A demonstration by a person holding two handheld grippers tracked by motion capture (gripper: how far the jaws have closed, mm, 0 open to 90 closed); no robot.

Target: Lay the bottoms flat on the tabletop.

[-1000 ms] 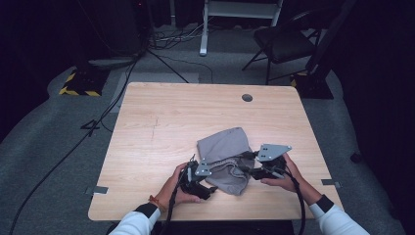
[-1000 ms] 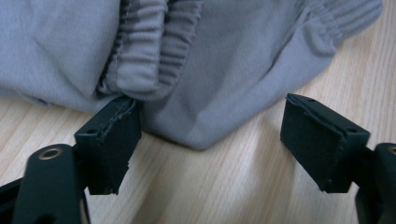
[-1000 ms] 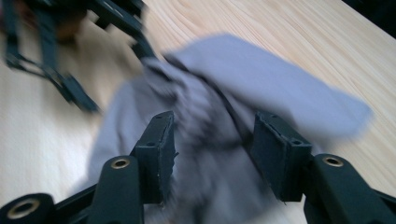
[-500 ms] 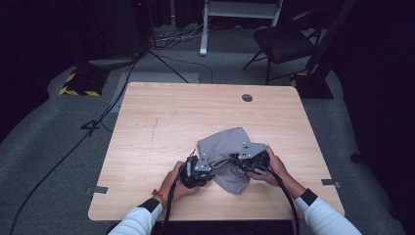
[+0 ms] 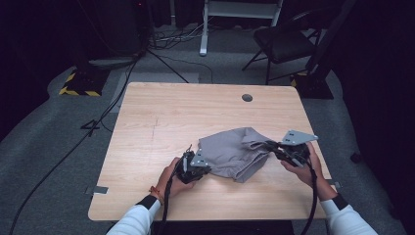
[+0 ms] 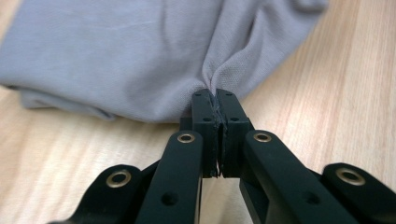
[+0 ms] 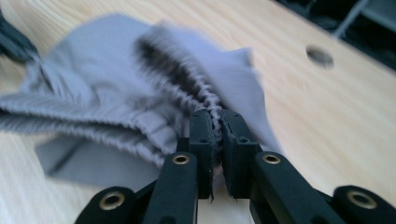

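Looking down on the worktop (image 5: 161, 122), I see the grey cloth (image 5: 235, 152) lying crumpled toward its near right part, stretched between my two tools. My left hand-held gripper (image 5: 204, 169) has its jaws closed tight on a pinch of the cloth's near left edge. My right hand-held gripper (image 5: 272, 147) is likewise clamped on a ribbed, gathered band at its right end.

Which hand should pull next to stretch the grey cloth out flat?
Probably the right gripper. It pinches the bunched, gathered edge of the grey cloth, with bare table beyond it. The left gripper already holds the smoother side.
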